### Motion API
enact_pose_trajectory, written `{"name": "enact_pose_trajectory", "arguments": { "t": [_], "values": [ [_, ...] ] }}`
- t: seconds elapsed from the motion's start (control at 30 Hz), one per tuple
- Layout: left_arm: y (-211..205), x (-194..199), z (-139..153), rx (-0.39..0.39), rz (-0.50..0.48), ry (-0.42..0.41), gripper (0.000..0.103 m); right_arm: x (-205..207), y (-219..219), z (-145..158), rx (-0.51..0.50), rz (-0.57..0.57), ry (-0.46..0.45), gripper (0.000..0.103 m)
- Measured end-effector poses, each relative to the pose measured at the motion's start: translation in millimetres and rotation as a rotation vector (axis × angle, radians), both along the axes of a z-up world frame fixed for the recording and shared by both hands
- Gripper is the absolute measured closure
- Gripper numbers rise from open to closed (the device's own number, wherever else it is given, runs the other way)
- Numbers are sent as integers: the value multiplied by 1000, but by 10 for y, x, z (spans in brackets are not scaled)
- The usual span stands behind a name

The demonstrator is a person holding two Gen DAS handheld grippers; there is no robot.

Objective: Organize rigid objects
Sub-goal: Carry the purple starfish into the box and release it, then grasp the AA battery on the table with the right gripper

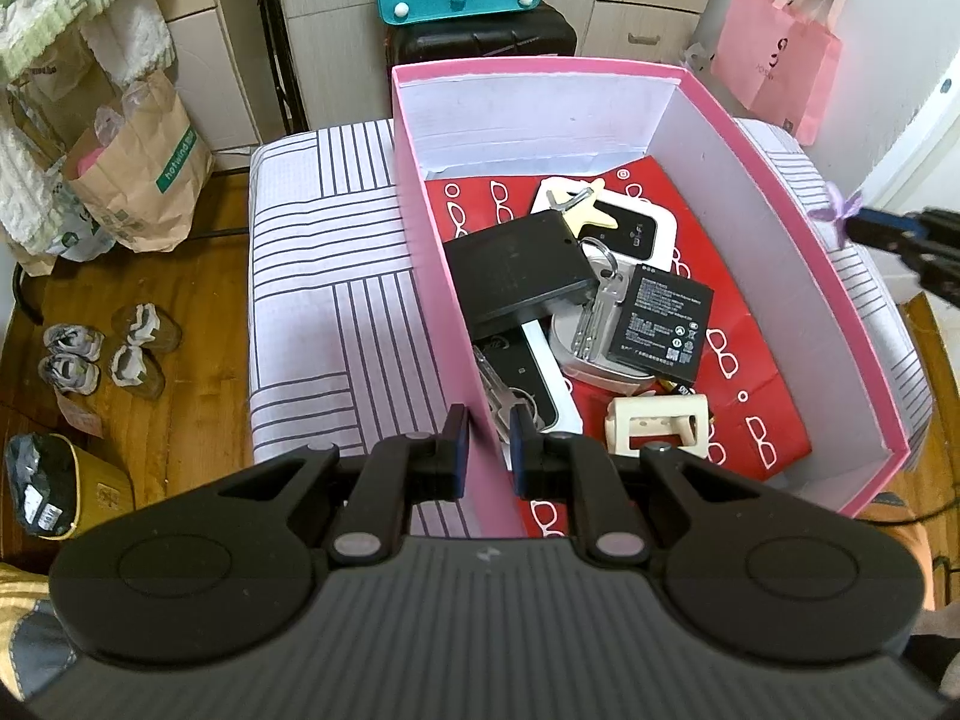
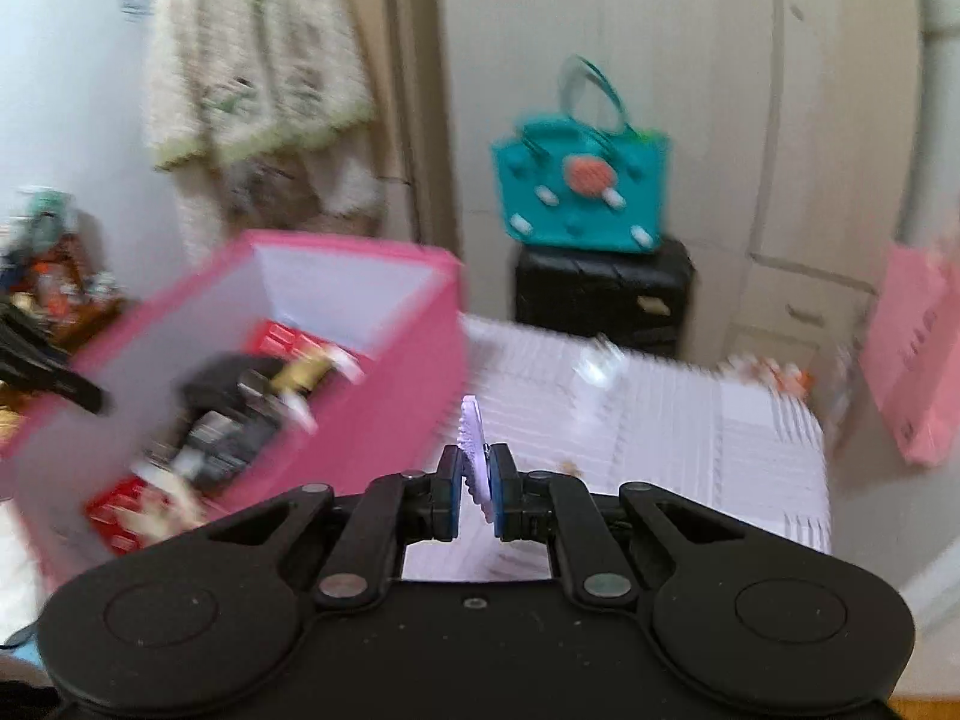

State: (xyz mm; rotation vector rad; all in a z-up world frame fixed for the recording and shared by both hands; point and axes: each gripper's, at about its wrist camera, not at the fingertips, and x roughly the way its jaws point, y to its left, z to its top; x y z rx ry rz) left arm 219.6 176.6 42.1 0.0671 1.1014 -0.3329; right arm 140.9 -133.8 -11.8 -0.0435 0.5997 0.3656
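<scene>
Left gripper [image 1: 487, 441] pinches the box [image 1: 708, 120] wall; right gripper [image 2: 475, 495] holds a lilac clip [image 2: 474, 438].
I brace the box on the bed [image 1: 324, 252] so it stays put; the clip, off the bed beside the box, appears bound for it.

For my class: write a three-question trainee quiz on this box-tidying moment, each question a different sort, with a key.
1. True or false: the left gripper is clamped on the near wall of the pink box.
2. Multiple choice: the right gripper holds A) a key, B) a small lilac flat piece, C) a battery.
3. Short answer: what does the black battery in the box partly lie on?

Key
1. True.
2. B, the lilac piece; it is too blurred to name.
3. A bunch of keys and a white device.
</scene>
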Motion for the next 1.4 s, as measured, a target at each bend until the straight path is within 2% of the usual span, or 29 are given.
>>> {"name": "enact_pose_trajectory", "arguments": {
  "t": [0.17,0.27,0.33,0.43,0.5,0.57,0.63,0.73,0.8,0.9,1.1,1.23,1.4],
  "values": [
    [17,-10,-7,-14,17,-6,90,-91,259,427,73,153,-58,91],
    [15,-5,-11,-16,25,-4,90,-52,476,481,117,252,-40,91],
    [28,8,-12,-20,26,2,90,-3,658,416,94,291,-10,91],
    [28,7,-14,-19,31,4,90,65,971,257,-5,312,2,91],
    [14,1,-19,-15,35,0,90,136,1114,168,-72,298,-10,91],
    [7,-7,-23,-14,41,-6,90,251,1162,111,-89,274,1,91],
    [9,-17,-30,-18,46,-12,90,361,1094,77,-24,235,50,89],
    [29,-31,-37,-31,53,-16,90,450,913,95,126,198,114,86],
    [50,-30,-40,-41,54,-14,90,377,759,181,186,183,94,86],
    [83,-22,-40,-60,54,-10,90,211,586,316,206,157,47,80],
    [108,-39,-60,-77,52,-14,90,-11,190,324,129,11,11,74],
    [93,-46,-55,-71,50,-18,90,-8,-30,121,43,-69,20,73],
    [100,-51,-61,-80,53,-19,90,93,-115,-231,-61,-116,42,72]
  ]
}}
